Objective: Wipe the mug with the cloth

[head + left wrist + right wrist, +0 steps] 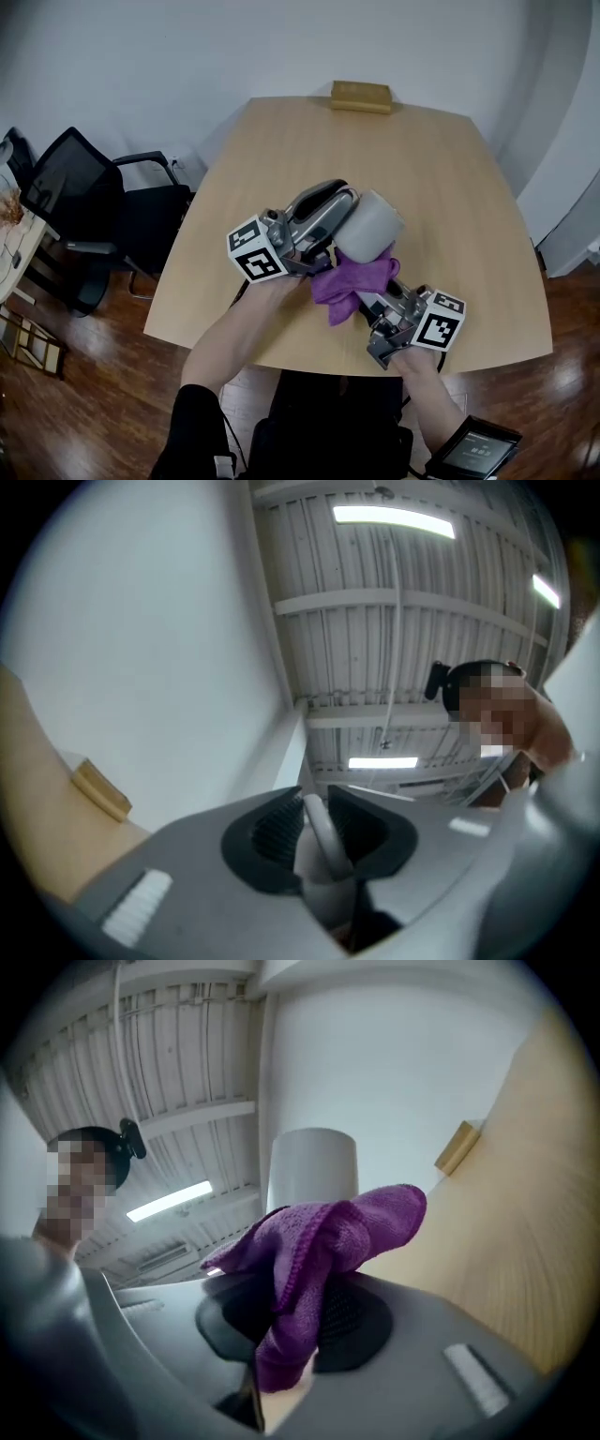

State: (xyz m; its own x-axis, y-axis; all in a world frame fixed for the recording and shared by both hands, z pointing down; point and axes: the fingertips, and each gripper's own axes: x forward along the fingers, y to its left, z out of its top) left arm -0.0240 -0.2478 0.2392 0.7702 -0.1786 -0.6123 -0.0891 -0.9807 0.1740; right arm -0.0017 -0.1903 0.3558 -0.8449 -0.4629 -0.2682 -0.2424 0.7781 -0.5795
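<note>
Two grippers, both loaded.

1. Left gripper [345,208]: jaws closed on the mug's handle [317,829], a thin pale loop pinched between the ribbed pads. The mug is carried in the air, off the table.
2. Right gripper [367,298]: jaws clamped on a fold of the purple cloth [328,1232], with the loose end bunched forward toward the mug.
3. Mug [370,225]: pale grey and plain, held over the near middle of the table, just right of the left gripper's jaws. It looks tilted. In the head view the cloth sits against its near, lower side. In the right gripper view the mug rises directly behind the cloth.
4. Wooden table [441,187]: bare except for a tan box [361,96] at the far edge. A black office chair [84,206] stands on the floor to the left.

Status: pick-up of both items is done, and cloth and mug have been brought together. The wiping itself appears to be at its start or under way. No view shows how much of the surface has been covered, so the rubbing round the wall and rim is judged as left to do.
</note>
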